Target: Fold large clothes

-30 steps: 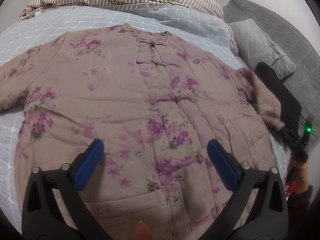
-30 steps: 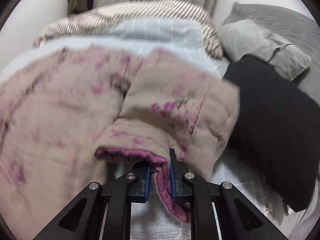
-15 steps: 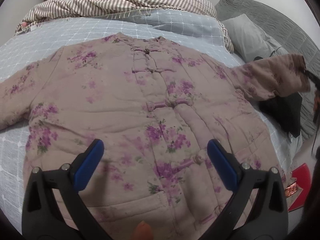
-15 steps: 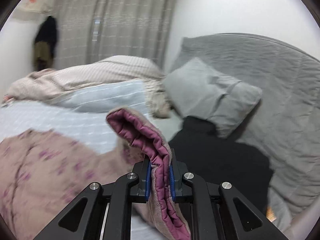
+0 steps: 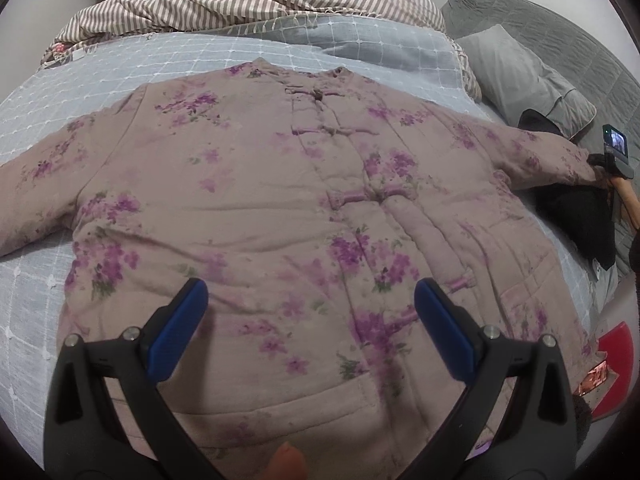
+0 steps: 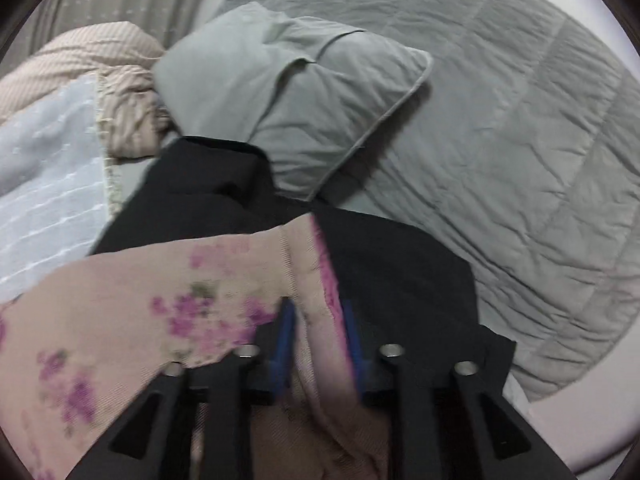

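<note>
Grey pillow (image 6: 288, 92) against grey quilt (image 6: 520, 140), black cloth (image 6: 224, 200), striped duvet (image 5: 248, 4).

Dim, even indoor light; strong fisheye edge distortion; motion blur across right wrist view.

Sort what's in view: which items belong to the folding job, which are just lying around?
Job:
floral jacket, spread on the bed
its sleeve cuff, in the right hand-held gripper
left hand-held gripper, open above the hem

Lying about:
striped quilt
grey pillow
black garment
grey quilted cover
red item
</note>
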Demonstrator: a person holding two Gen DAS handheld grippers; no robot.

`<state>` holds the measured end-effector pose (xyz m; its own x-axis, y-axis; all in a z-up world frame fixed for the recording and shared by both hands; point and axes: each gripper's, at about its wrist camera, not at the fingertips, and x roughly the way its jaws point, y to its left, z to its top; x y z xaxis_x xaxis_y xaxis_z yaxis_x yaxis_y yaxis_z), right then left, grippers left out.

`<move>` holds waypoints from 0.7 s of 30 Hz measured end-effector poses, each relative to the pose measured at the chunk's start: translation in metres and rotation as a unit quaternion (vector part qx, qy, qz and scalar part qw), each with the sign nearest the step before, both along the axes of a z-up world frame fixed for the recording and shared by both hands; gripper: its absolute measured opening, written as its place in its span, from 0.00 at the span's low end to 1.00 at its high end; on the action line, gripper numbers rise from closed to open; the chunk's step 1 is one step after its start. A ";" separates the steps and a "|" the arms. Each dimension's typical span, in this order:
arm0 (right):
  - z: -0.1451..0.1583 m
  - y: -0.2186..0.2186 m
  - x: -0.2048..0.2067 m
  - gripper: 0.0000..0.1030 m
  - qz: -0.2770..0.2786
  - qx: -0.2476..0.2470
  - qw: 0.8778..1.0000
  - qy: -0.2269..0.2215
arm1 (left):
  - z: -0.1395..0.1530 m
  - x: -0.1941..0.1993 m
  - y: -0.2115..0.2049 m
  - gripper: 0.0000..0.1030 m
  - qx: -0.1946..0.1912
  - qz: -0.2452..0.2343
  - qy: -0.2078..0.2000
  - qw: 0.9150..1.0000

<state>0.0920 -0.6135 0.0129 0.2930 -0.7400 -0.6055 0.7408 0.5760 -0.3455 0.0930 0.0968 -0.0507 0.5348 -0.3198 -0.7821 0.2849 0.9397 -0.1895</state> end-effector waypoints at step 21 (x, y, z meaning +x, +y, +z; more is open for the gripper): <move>-0.113 0.334 0.092 0.79 0.375 0.042 0.925 0.037 | -0.002 0.007 0.006 1.00 -0.027 0.015 0.000 1.000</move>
